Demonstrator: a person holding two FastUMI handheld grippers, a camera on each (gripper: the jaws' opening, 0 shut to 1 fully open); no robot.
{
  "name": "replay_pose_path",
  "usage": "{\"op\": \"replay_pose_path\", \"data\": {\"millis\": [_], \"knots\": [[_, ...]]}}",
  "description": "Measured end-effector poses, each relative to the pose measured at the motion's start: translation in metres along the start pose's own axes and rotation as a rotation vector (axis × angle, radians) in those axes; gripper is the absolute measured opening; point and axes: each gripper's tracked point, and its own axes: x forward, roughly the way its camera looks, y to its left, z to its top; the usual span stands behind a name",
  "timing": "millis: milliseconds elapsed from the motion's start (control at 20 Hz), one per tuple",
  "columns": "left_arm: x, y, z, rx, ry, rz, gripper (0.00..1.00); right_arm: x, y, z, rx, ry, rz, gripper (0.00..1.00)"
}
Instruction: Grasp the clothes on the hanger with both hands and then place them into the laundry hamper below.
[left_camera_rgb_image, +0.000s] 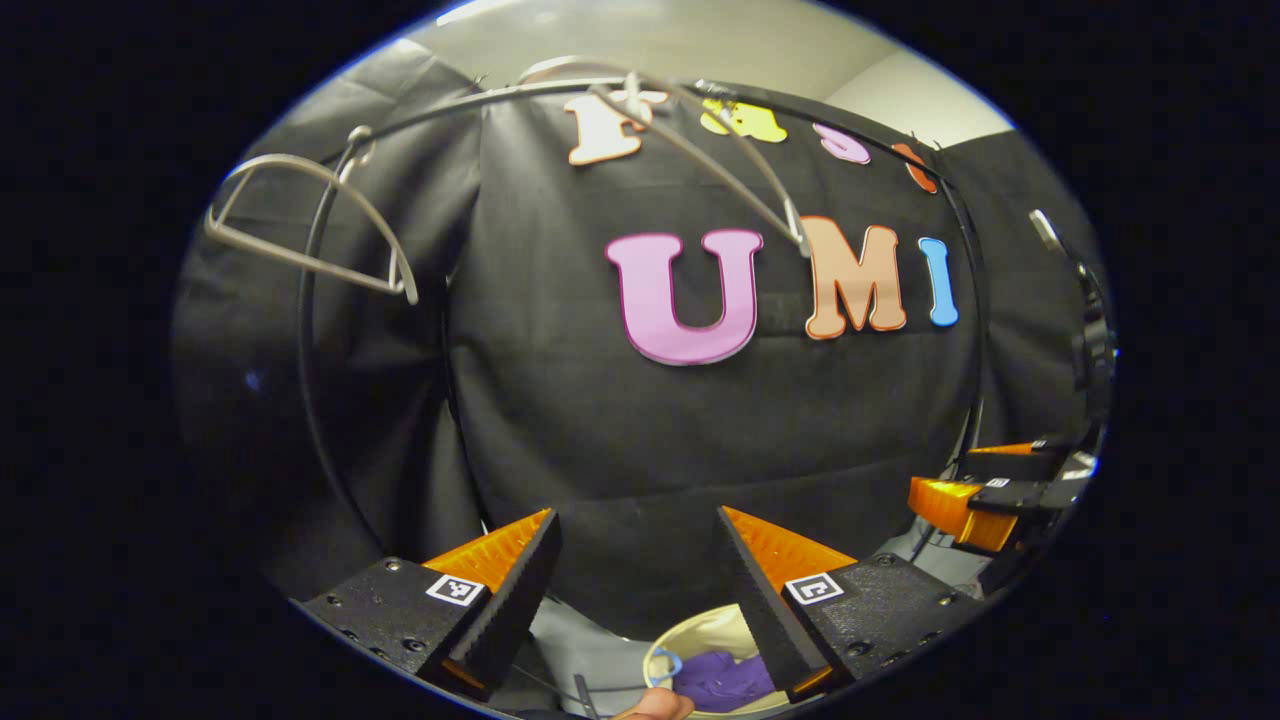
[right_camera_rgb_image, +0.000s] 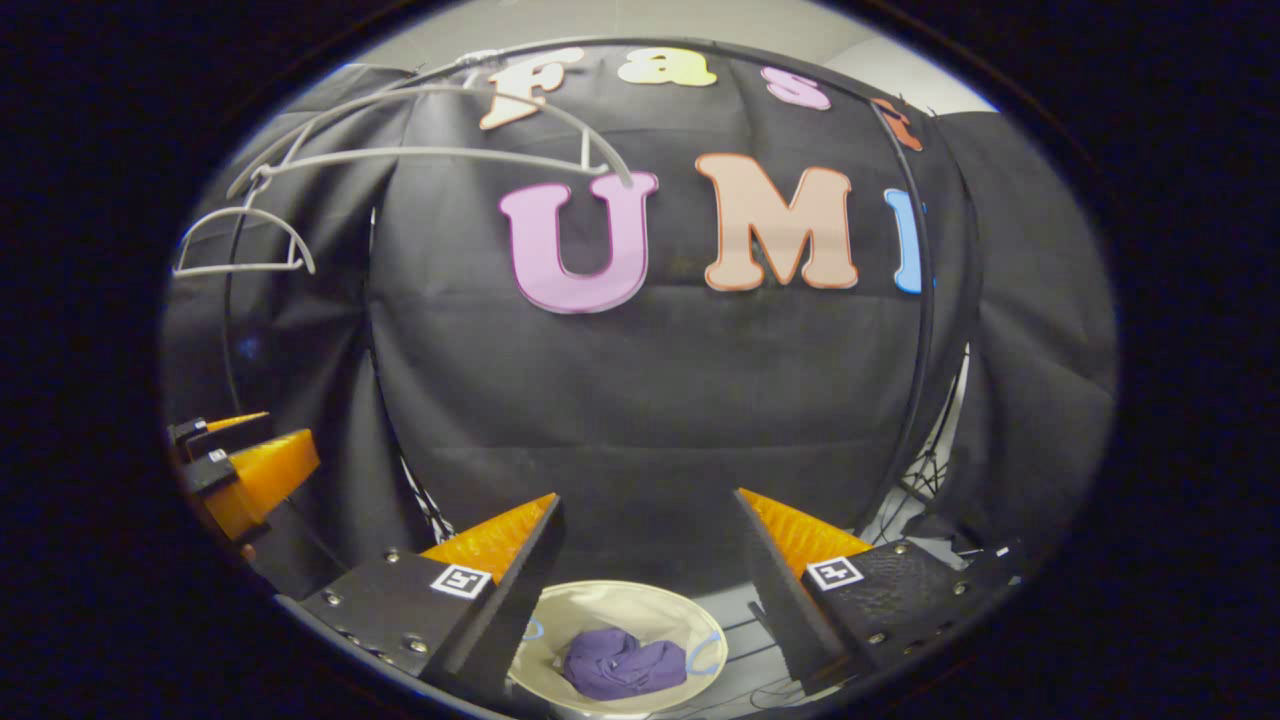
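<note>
Right gripper view: right hand-held gripper (right_camera_rgb_image: 645, 515), fingers spread wide, nothing between them. Directly below and beyond the fingers, laundry hamper (right_camera_rgb_image: 640, 598), round, pale cream inside, with thin blue handle loops at its rim. Purple clothes (right_camera_rgb_image: 620, 664) lie crumpled on its bottom, apart from either gripper. Floor around the hamper pale grey, partly hidden by the finger bases; dark cables lie on it at lower right. Left hand-held gripper (right_camera_rgb_image: 262, 452) at the left edge, level with the cloth wall, fingers seemingly a little apart; whether it holds anything cannot be told here.

Left gripper view: left hand-held gripper (left_camera_rgb_image: 637, 525), fingers wide apart, empty. The hamper and the purple clothes show between the finger bases, both cut off by the lower edge; a fingertip of the person (left_camera_rgb_image: 655, 706) intrudes there.

Room: black cloth wall behind, draped in folds; pale ceiling above. Black curved rail (right_camera_rgb_image: 905, 190) arches overhead and down both sides. Two bare grey hangers on it: near hanger (right_camera_rgb_image: 440, 135) and far hanger (right_camera_rgb_image: 245, 245), hooks hard to make out.
</note>
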Motion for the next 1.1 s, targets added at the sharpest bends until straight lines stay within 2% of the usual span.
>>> {"op": "replay_pose_path", "data": {"millis": [100,200,300,600,750,850,950,1100], "knots": [[-0.004,-0.006,0.013,0.015,-0.028,0.004,0.90,-0.010,0.002,0.021,0.000,-0.044,0.011,0.99],[-0.009,-0.018,0.022,-0.004,-0.028,-0.024,0.99,-0.020,0.002,0.041,-0.005,-0.080,0.021,0.99],[-0.012,-0.023,0.034,-0.035,-0.027,-0.034,0.99,-0.029,0.002,0.056,-0.008,-0.113,0.027,0.99],[-0.020,-0.029,0.086,-0.115,-0.082,-0.045,0.97,-0.060,-0.015,0.099,-0.019,-0.206,0.023,1.00],[-0.025,-0.029,0.113,-0.120,-0.104,-0.049,0.99,-0.076,-0.016,0.121,-0.023,-0.244,0.060,1.00],[-0.029,-0.028,0.131,-0.159,-0.126,-0.042,0.99,-0.087,-0.019,0.137,-0.034,-0.284,0.079,0.99],[-0.035,-0.029,0.144,-0.195,-0.138,-0.051,0.96,-0.092,-0.021,0.149,-0.038,-0.302,0.097,0.98],[-0.044,-0.028,0.157,-0.196,-0.174,-0.046,0.93,-0.102,-0.024,0.161,-0.042,-0.307,0.116,0.99]]}}
